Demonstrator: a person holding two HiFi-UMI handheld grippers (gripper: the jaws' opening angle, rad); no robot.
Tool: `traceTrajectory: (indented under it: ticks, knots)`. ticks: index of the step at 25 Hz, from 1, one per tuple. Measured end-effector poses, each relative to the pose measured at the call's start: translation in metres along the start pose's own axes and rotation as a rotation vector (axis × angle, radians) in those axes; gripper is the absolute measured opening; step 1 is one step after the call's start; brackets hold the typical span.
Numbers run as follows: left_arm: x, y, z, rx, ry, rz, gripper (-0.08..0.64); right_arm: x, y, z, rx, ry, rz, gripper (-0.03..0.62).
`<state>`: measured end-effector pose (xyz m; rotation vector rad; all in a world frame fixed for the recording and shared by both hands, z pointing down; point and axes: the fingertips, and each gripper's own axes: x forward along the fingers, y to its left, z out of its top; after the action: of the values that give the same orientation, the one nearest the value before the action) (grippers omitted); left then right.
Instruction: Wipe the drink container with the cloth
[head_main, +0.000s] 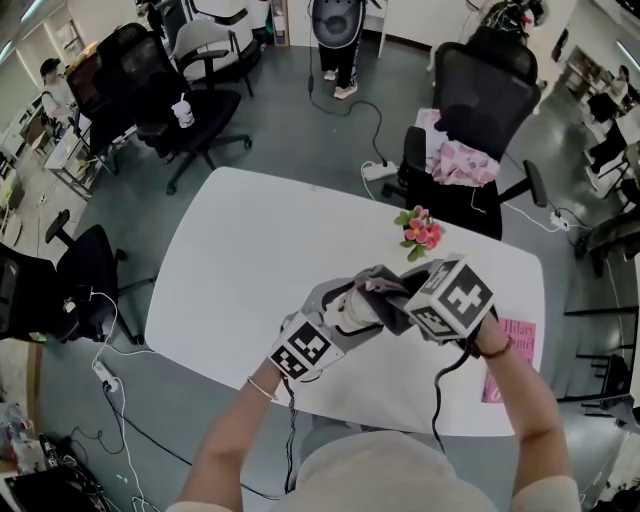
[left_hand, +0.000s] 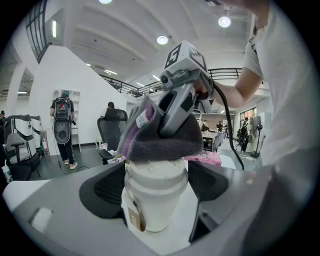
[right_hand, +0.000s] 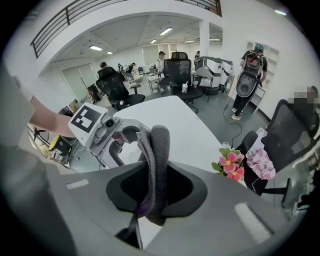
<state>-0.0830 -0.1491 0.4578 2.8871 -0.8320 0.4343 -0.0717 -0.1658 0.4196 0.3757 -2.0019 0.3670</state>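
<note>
My left gripper (left_hand: 156, 192) is shut on a white lidded drink cup (left_hand: 152, 200), which stands upright between its dark pads with a small brown tag hanging on its front. A grey cloth with a purple edge (left_hand: 165, 142) lies over the cup's lid. My right gripper (right_hand: 154, 187) is shut on that cloth (right_hand: 156, 160) and comes down onto the lid from above. In the head view both grippers meet above the white table's (head_main: 250, 260) near side: the left gripper (head_main: 340, 320) holds the cup (head_main: 358, 308), and the right gripper (head_main: 408, 300) presses the cloth (head_main: 385, 288) on it.
Pink flowers (head_main: 422, 231) lie on the table behind the grippers. A pink card (head_main: 512, 352) rests at the table's right edge. Office chairs (head_main: 480, 110) surround the table, and a person with a backpack (left_hand: 62, 125) stands beyond it. Cables trail over the floor.
</note>
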Motion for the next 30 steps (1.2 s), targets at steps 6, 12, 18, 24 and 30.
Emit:
traceTrajectory:
  ticks: [6, 12, 18, 24, 30]
  knots:
    - [0.001, -0.001, -0.001, -0.002, 0.004, 0.006, 0.393, -0.005, -0.013, -0.004, 0.047, -0.024, -0.034, 0.073]
    - [0.001, 0.000, 0.001, 0.000, 0.006, 0.015, 0.391, -0.022, -0.034, -0.013, 0.084, -0.034, -0.112, 0.073]
    - [0.000, -0.001, 0.000, -0.009, -0.004, 0.040, 0.391, -0.046, -0.031, -0.009, 0.122, -0.112, -0.089, 0.073]
    - [0.000, 0.000, 0.002, -0.014, -0.005, 0.052, 0.391, -0.044, 0.013, 0.013, 0.087, -0.148, 0.113, 0.072]
    - [-0.001, -0.001, 0.000, -0.014, -0.010, 0.052, 0.391, -0.010, 0.037, 0.016, 0.029, -0.062, 0.189, 0.072]
